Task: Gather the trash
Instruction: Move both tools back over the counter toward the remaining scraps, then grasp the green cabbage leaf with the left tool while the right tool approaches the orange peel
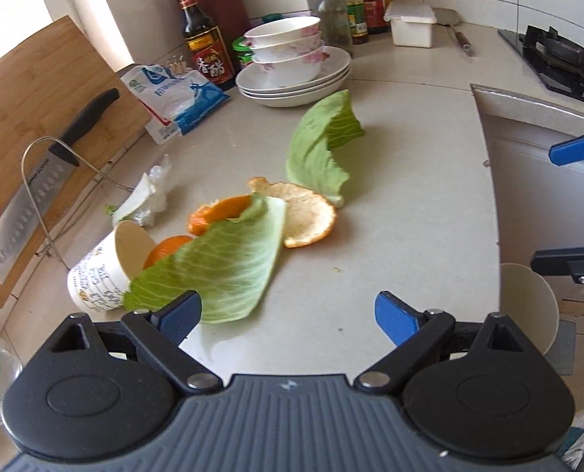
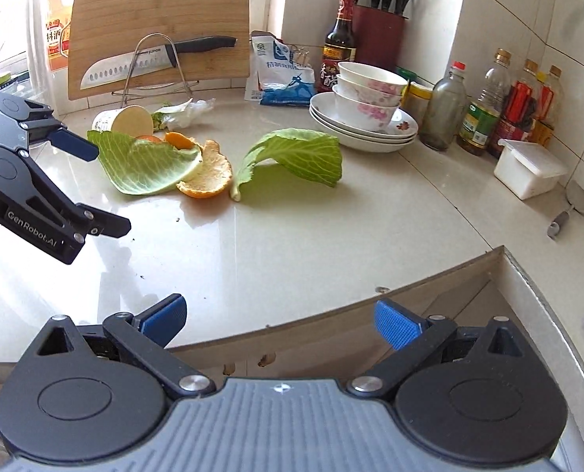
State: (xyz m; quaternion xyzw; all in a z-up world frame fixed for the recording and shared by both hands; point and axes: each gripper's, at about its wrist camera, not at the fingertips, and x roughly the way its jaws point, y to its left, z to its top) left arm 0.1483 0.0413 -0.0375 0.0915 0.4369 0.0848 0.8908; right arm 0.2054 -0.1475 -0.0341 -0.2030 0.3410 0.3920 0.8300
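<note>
Left gripper [image 1: 288, 310]: jaws spread wide, empty, low in the frame just short of the near cabbage leaf [image 1: 217, 263].
Right gripper [image 2: 280, 322]: wide, empty, over the counter's edge.
Trash: leaf, orange peel [image 1: 303, 212], tipped paper cup [image 1: 103, 271] and crumpled tissue [image 1: 150, 196], centre-left.
Risk: the limp leaf likely folds or slips; peel under it could scatter.
Obstacles: knife [image 1: 36, 185] on its rack at left; stacked bowls [image 1: 288, 47] behind.
</note>
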